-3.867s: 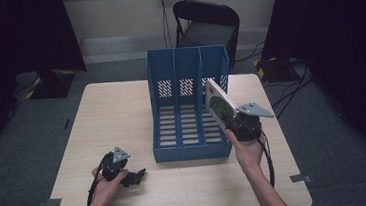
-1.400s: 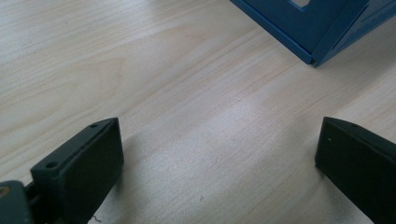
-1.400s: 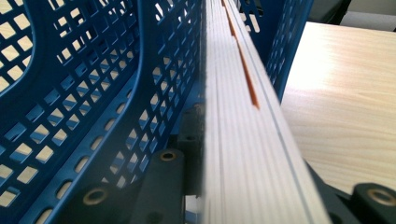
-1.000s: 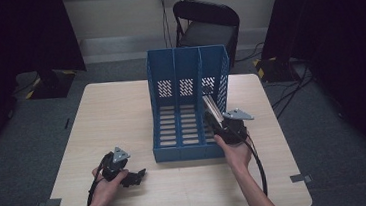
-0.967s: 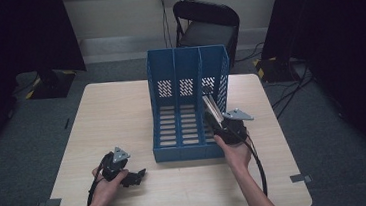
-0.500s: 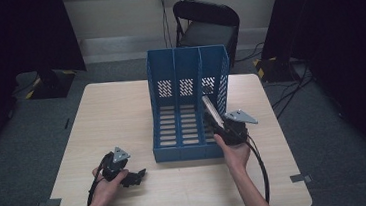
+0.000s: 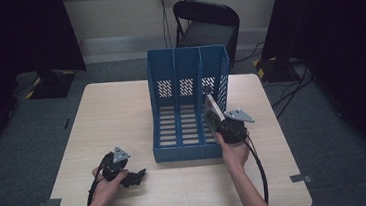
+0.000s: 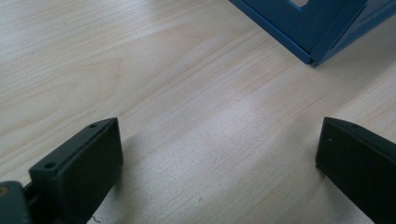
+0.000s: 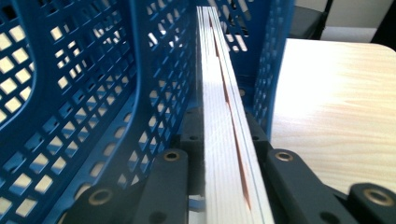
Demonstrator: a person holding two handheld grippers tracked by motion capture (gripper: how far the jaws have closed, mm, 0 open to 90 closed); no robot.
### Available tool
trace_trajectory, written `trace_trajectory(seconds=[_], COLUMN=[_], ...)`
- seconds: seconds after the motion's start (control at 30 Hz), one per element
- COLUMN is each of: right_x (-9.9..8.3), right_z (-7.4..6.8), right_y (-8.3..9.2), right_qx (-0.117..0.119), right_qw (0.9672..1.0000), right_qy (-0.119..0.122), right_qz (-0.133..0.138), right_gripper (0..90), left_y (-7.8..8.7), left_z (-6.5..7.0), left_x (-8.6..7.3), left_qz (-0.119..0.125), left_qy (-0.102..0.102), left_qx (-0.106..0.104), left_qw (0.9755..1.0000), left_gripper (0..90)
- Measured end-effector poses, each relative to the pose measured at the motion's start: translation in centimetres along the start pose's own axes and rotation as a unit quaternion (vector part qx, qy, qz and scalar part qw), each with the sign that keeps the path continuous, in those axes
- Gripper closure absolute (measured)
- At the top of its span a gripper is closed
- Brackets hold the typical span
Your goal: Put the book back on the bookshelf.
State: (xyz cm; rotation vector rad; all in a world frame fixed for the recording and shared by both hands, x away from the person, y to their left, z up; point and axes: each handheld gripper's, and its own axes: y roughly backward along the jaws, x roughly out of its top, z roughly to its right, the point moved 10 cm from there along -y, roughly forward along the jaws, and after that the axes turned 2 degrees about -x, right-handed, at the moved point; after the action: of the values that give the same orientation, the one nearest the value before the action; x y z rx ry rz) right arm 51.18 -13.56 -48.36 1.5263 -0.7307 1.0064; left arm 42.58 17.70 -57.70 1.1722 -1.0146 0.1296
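A blue three-slot file organizer (image 7: 188, 82) stands upright at the middle of the wooden table (image 7: 121, 108). My right gripper (image 7: 220, 125) is at the open front of its right slot, shut on a thin white book (image 7: 212, 111) that leans into that slot. In the right gripper view the book's page edges (image 9: 219, 154) run between the jaws, which have just been closing on it, with the perforated blue divider (image 9: 84, 93) to their left. My left gripper (image 7: 139, 176) rests low over the table near the front left, jaws wide open (image 8: 217, 128) over bare wood.
A black folding chair (image 7: 204, 26) stands behind the table's far edge. The organizer's front corner (image 8: 310, 53) appears ahead of the left gripper. Black cables trail from both grippers toward the table's near edge.
The right gripper has lowered the book from up above the organizer's right wall into the right slot. Over the last second it barely shifted. The left hand has kept still.
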Motion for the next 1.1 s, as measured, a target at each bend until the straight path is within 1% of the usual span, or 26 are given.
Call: trace_trajectory(seconds=[0.03, 0.07, 0.2, 0.23, 0.37, 0.43, 0.47, 0.57, 0.63, 0.73, 0.77, 0.83, 0.9, 1.03, 1.1], right_x=[0.0, 0.0, 0.1, 0.1, 0.2, 0.4, 0.5, 0.8, 0.8, 0.6, 0.6, 0.4, 0.3, 0.1, 0.1], right_z=[0.0, 0.1, 0.2, 0.2, 0.4, 0.4, 0.5, 0.6, 0.6, 0.7, 0.7, 1.0, 1.1, 1.1, 1.1], right_y=[0.0, 0.0, 0.1, 0.1, 0.1, 0.2, 0.3, 0.5, 0.5, 0.3, 0.3, 0.2, 0.1, -0.1, -0.1], right_qx=[0.0, -0.004, -0.023, -0.023, -0.038, -0.047, -0.048, -0.062, -0.066, -0.082, -0.082, -0.096, -0.102, -0.097, -0.095], right_qw=[1.0, 0.9999, 0.9997, 0.9997, 0.9992, 0.9985, 0.9984, 0.9975, 0.9972, 0.9962, 0.9962, 0.995, 0.9944, 0.995, 0.9953], right_qy=[0.0, -0.009, 0.002, 0.002, -0.003, -0.009, -0.01, -0.008, -0.009, -0.01, -0.01, -0.016, -0.02, -0.017, -0.012], right_qz=[0.0, 0.002, 0.007, 0.007, 0.013, 0.024, 0.027, 0.034, 0.034, 0.027, 0.027, 0.026, 0.023, 0.016, 0.014], right_gripper=[76.5, 76.6, 76.7, 76.7, 76.7, 76.8, 76.8, 76.8, 76.8, 76.8, 76.8, 76.7, 76.7, 76.5, 76.3], left_y=[0.0, 0.0, 0.0, 0.0, 0.0, 0.0, 0.0, 0.0, 0.0, 0.0, 0.0, 0.0, 0.0, 0.0, 0.0], left_z=[0.0, 0.0, 0.0, 0.0, 0.0, 0.0, 0.0, 0.0, 0.0, 0.0, 0.0, 0.0, 0.0, 0.0, 0.0], left_x=[0.0, 0.0, 0.0, 0.0, 0.0, 0.0, 0.0, 0.0, 0.0, 0.0, 0.0, 0.0, 0.0, 0.0, 0.0], left_qz=[0.0, 0.0, -0.001, -0.001, 0.001, 0.0, 0.001, 0.0, 0.0, 0.001, 0.001, 0.001, 0.001, 0.001, 0.001], left_qy=[0.0, 0.0, -0.001, -0.001, 0.001, 0.001, 0.001, 0.001, 0.0, 0.0, 0.0, 0.001, 0.001, 0.001, 0.001], left_qx=[0.0, 0.0, 0.0, 0.0, 0.0, 0.0, 0.0, 0.0, 0.0, 0.0, 0.0, 0.0, 0.0, 0.0, 0.0], left_qw=[1.0, 1.0, 1.0, 1.0, 1.0, 1.0, 1.0, 1.0, 1.0, 1.0, 1.0, 1.0, 1.0, 1.0, 1.0], left_gripper=[0.3, 0.3, 0.3, 0.3, 0.3, 0.3, 0.3, 0.3, 0.3, 0.3, 0.3, 0.3, 0.3, 0.3, 0.3])
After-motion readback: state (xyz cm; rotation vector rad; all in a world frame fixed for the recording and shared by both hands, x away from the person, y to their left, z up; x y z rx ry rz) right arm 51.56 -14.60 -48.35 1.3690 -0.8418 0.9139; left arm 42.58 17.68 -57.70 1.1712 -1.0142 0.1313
